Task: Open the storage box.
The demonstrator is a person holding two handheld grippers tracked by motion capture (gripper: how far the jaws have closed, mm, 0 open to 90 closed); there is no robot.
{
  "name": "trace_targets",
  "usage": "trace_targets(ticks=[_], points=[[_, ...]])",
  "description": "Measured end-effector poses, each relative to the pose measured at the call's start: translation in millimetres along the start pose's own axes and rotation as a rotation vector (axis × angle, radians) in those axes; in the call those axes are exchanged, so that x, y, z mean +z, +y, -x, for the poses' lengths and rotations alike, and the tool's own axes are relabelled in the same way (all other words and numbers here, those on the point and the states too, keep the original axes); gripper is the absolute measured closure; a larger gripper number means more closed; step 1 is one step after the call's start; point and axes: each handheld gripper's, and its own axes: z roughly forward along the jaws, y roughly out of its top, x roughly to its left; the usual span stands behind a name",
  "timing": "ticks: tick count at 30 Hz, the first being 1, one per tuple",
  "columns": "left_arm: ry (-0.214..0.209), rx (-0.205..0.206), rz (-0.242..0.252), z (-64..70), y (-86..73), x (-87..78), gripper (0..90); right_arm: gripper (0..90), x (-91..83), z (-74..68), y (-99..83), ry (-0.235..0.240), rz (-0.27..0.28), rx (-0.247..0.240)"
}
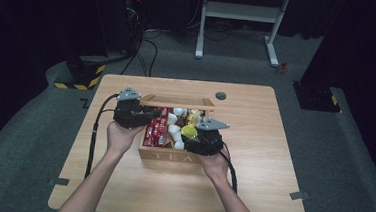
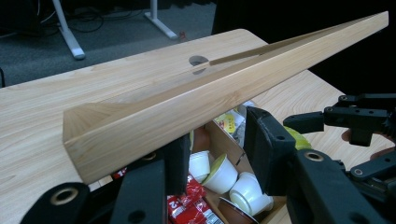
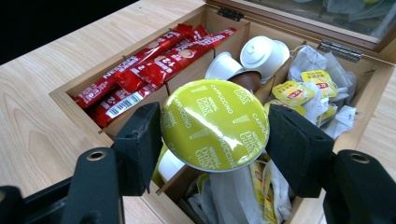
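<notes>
Centre of the high view: wooden tea box (image 1: 165,156) on the light wood bench (image 1: 251,180), lid (image 1: 177,102) raised at the far edge, hinges toward the top of the frame. Right tool (image 3: 215,126), just right of the box's near right corner in the high view, clamped across the rim of a yellow-green capsule (image 3: 215,123), foil face up, jaws on opposite sides. Capsule held just above the divider between the middle compartment, with white capsules (image 3: 264,51), and the right one, with tea bags (image 3: 306,91); which compartment it belongs to cannot be told. Red sachets (image 3: 154,70) in the compartment at upper left of the right gripper view, long axes parallel to the dividers, running from the box's front wall to its hinged back. Left tool (image 2: 215,163) at the box's left side, jaws apart either side of the lid's end and the open box below; contact with the lid cannot be confirmed. In the left gripper view, lid's long axis from lower left to upper right, overhanging the contents. Likely constraint on the coming move: headroom limited at the back by the lid, open toward the near edge; bare bench to right and front; right hand the nearer to the capsule, already holding it.
</notes>
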Motion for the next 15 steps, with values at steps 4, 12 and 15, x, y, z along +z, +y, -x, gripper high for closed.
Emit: trace_targets(ticks=[4,12,15], points=[[0.000,0.000,0.000,0.1,-0.2,0.0,61.2,37.1,-2.8,2.8,-0.6,-0.005,0.000,0.001],[0.000,0.003,0.002,0.0,-0.8,0.0,61.0,37.1,-9.6,8.2,-2.3,-0.020,0.005,0.007],[-0.003,0.006,0.001,-0.3,-0.9,-0.2,61.0,37.1,-12.2,9.4,-2.4,-0.025,0.005,0.008]])
